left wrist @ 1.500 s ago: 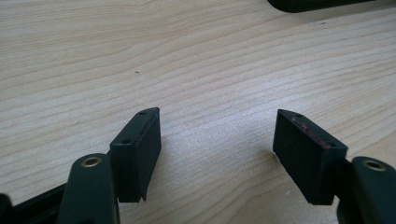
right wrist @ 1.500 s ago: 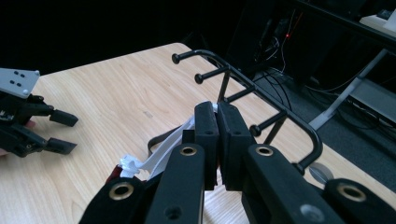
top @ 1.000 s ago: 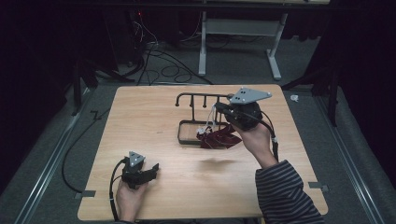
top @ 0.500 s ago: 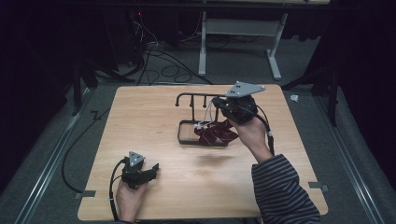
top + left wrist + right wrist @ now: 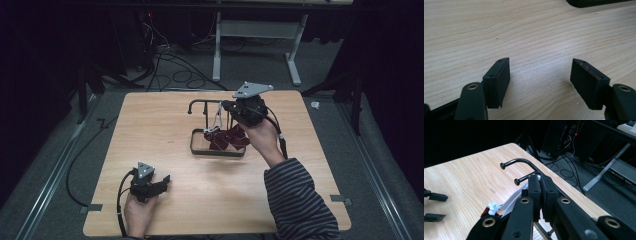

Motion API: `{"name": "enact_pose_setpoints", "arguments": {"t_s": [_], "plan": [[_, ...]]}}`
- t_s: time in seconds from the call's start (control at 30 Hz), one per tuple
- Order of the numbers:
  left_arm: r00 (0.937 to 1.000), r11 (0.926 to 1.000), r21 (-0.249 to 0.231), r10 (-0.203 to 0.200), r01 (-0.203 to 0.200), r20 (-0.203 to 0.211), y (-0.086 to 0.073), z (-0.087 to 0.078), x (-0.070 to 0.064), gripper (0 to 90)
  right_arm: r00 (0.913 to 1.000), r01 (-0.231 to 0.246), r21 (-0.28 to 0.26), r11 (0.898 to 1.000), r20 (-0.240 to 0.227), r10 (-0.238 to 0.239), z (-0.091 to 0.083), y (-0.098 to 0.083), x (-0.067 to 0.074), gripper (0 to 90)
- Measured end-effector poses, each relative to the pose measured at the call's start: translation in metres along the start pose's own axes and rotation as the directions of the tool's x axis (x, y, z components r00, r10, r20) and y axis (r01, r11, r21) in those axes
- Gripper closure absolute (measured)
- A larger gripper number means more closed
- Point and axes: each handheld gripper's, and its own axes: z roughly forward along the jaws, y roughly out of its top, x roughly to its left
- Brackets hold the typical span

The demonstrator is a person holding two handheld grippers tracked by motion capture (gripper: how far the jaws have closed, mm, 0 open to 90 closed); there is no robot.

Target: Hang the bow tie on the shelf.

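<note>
A black wire stand (image 5: 202,103) with hooked arms rises from a tray-like base (image 5: 193,144) in the middle of the table. My right gripper (image 5: 226,106) hovers beside the hooks, shut on the white strap (image 5: 218,118) of a dark red fabric piece (image 5: 230,138) that hangs down over the base. In the right gripper view the jaws are pressed together, the strap (image 5: 511,198) trails from under them, and the stand's two knobbed hooks (image 5: 519,161) lie just ahead. My left gripper (image 5: 162,181) rests near the front left of the table, open and empty (image 5: 540,75).
The wooden table (image 5: 150,125) has bare wood on its left half and front. Cables (image 5: 165,60) and a white desk frame (image 5: 220,50) stand on the floor behind it. A striped sleeve (image 5: 295,200) crosses the front right.
The right gripper has moved left and farther back toward the stand's hooks, carrying the red fabric over the base. The left gripper has stayed put.
</note>
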Motion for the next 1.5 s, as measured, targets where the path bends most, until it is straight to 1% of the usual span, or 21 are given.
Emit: {"name": "enact_pose_setpoints", "arguments": {"t_s": [0.2,0.53,0.63,0.77,0.9,1.0,1.17,1.5], "plan": [[1.0000,1.0000,-0.001,-0.004,0.004,0.001,0.000,0.000,0.000,32.8,1.0000,-0.001,0.014,1.000,0.006,0.001,0.010,0.002,-0.002,89.0],[1.0000,1.0000,0.001,-0.004,0.004,0.006,0.000,0.000,0.001,32.8,0.9997,-0.018,0.044,0.999,0.018,0.018,0.025,0.000,-0.007,89.0],[1.0000,1.0000,0.001,-0.005,0.005,0.007,0.000,0.000,0.001,32.8,0.9997,-0.011,0.048,0.999,0.022,0.010,0.028,0.000,-0.007,89.0],[1.0000,1.0000,0.000,-0.006,0.006,0.008,0.000,0.000,0.001,32.7,0.9995,-0.016,0.057,0.998,0.026,0.015,0.033,-0.001,-0.008,88.9],[1.0000,1.0000,-0.003,-0.007,0.007,0.007,0.000,0.000,0.001,32.7,0.9990,-0.008,0.070,0.997,0.044,0.005,0.037,-0.002,-0.009,88.8],[1.0000,1.0000,-0.005,-0.008,0.008,0.006,0.000,0.000,0.001,32.6,0.9989,-0.015,0.071,0.997,0.045,0.012,0.039,-0.002,-0.011,88.7],[0.9999,1.0000,-0.005,-0.007,0.007,0.008,0.000,0.000,0.001,32.5,0.9983,-0.028,0.088,0.996,0.053,0.023,0.045,-0.004,-0.013,88.6],[0.9999,0.9999,-0.006,-0.008,0.008,0.008,0.000,0.000,0.001,32.4,0.9978,-0.044,0.111,0.993,0.053,0.039,0.054,-0.007,-0.016,88.2]]}}
